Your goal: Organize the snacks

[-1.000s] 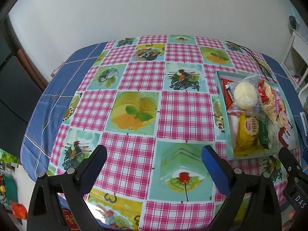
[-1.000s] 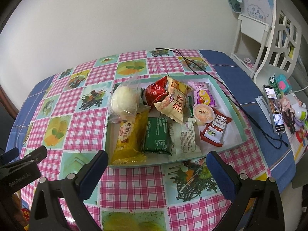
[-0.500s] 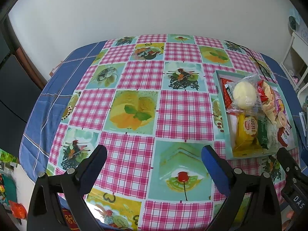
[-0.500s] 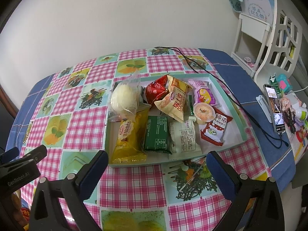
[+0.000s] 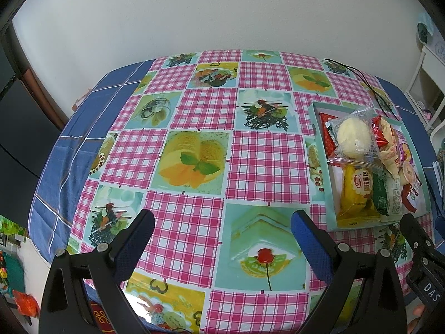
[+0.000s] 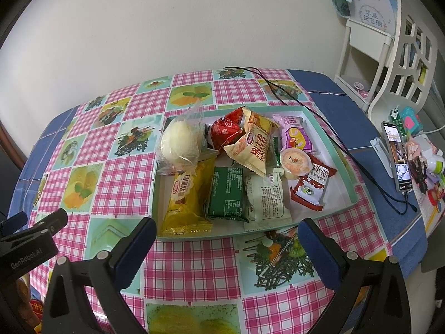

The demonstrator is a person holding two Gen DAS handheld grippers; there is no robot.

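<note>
The left tongs (image 5: 222, 222) hang spread over the table (image 5: 194, 153), pinching nothing; the right tongs (image 6: 226, 229) are likewise spread and bare at the near edge of the teal tray (image 6: 328, 128); the snacks lie heaped inside it, a round bun in clear wrap (image 6: 180, 142) above a yellow packet (image 6: 185, 197), a green packet (image 6: 226, 192) beside that.

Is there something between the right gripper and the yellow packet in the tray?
Only the tray's low front wall. The right gripper is open, just short of it, and the yellow packet lies right behind that wall. Nothing else visible blocks it.
</note>
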